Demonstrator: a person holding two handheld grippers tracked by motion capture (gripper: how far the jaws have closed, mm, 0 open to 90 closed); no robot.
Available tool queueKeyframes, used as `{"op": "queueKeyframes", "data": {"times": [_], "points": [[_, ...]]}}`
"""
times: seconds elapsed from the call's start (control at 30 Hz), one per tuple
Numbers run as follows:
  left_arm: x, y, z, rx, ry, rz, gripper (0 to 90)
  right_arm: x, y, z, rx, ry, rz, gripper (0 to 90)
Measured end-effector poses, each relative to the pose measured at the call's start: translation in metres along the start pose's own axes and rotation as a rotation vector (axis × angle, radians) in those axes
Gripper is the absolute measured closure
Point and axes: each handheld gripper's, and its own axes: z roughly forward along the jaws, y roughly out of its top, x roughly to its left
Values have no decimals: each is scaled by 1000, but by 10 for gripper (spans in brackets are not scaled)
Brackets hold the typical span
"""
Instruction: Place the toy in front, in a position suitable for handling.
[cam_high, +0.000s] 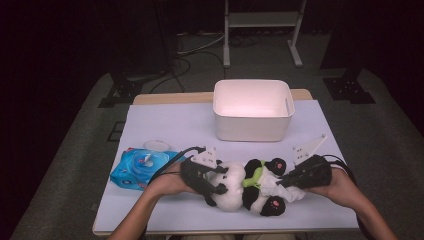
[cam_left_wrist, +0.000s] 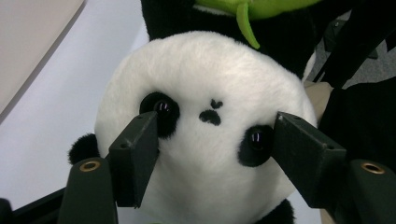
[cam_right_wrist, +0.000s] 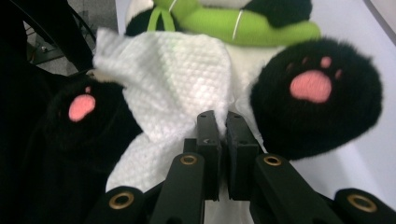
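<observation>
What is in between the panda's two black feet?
A white wipe, pinched by the right gripper, lies between the panda's feet; the right gripper view shows it.

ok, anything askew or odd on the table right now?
Mostly tidy. The black-and-white plush panda lies on its back rather than sitting, its head clamped by the left gripper. The right gripper pinches a white textured wipe draped across its belly. The blue wet-wipe pack sits skewed, lid open.
</observation>
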Motion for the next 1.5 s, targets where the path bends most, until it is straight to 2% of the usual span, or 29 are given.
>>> {"op": "queueKeyframes", "data": {"times": [0.1,0.33,0.4,0.53,0.7,1.0,1.07,1.17,1.37,1.5], "points": [[-2,2,1,9,6,15,319,0,7,3,-8,3,-12,851],[-4,0,3,-7,0,12,319,1,28,11,-20,1,-57,851],[-5,0,4,-7,6,12,319,0,30,14,-8,6,-55,851],[-5,1,3,-4,8,17,320,-2,25,13,-11,10,-48,855],[-3,4,0,11,14,43,318,-2,16,10,-16,4,-34,857],[-3,3,2,6,16,20,325,-3,-10,0,-26,-9,26,857],[-3,4,4,7,15,23,329,-1,-12,-7,-47,-20,30,858],[-5,8,8,10,16,25,330,0,-10,-12,-54,-32,22,858],[-10,13,16,-1,6,28,329,0,6,-28,-75,-75,-19,859],[-12,14,17,-8,2,32,329,-3,8,-30,-80,-87,-12,859]]}}
